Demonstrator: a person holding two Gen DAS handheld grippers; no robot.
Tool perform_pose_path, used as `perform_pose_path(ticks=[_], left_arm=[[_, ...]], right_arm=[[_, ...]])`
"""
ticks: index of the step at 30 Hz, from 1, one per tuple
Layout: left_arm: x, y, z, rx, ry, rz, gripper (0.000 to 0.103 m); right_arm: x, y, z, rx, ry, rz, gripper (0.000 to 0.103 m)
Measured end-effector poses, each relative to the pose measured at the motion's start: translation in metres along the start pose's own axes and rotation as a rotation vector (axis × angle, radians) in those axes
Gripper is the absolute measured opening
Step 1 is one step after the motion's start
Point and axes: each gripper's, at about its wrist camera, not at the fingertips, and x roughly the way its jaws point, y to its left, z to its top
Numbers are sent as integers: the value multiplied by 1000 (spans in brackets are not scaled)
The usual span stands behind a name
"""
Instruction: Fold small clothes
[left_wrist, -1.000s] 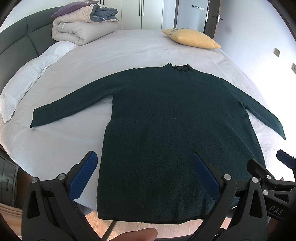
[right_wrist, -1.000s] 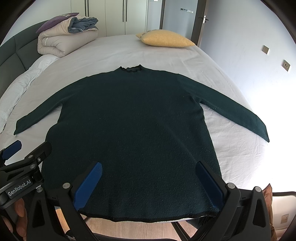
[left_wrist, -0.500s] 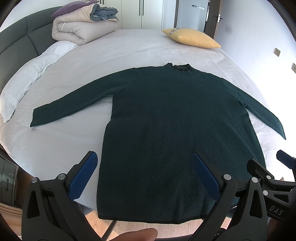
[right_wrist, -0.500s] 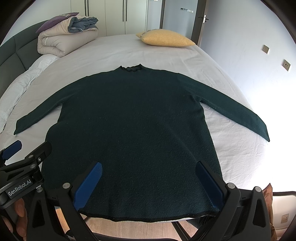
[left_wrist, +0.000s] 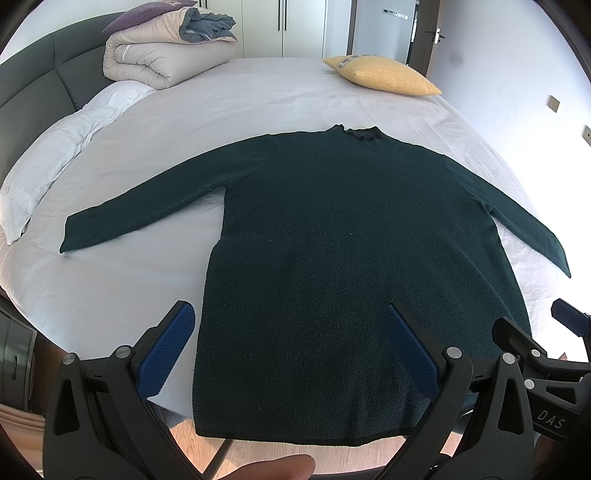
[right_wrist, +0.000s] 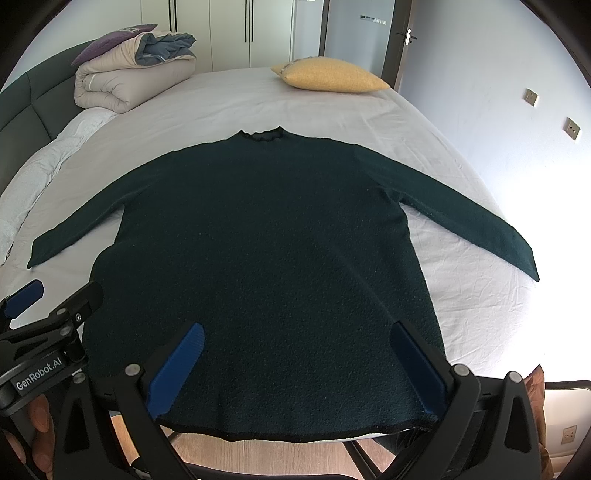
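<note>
A dark green long-sleeved sweater lies flat on the white bed, collar away from me, both sleeves spread out, hem hanging slightly over the near edge. It also shows in the right wrist view. My left gripper is open and empty, held above the sweater's lower left part. My right gripper is open and empty above the lower right part. Each gripper appears at the edge of the other's view, the right gripper and the left gripper.
A rolled duvet lies at the far left of the bed, a yellow pillow at the far right, a white pillow along the left by the dark headboard. Wooden floor shows below the near edge.
</note>
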Motion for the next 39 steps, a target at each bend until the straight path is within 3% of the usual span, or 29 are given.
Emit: perform_pose_path(ticks=[15,24,32,39], left_arm=[[5,5,-1,-11,6,-3,103],[22,30,0,-49,18,2,103],[39,113,14,-209,-15,13,103],[60,240,23,-533,-56,-76,103]], right_arm=[[8,5,-1,-2,14,2,103],[19,17,12,-33,38,0,103],[29,41,33,-101,39,-1,103],[37,74,63,-167,13,50,103]])
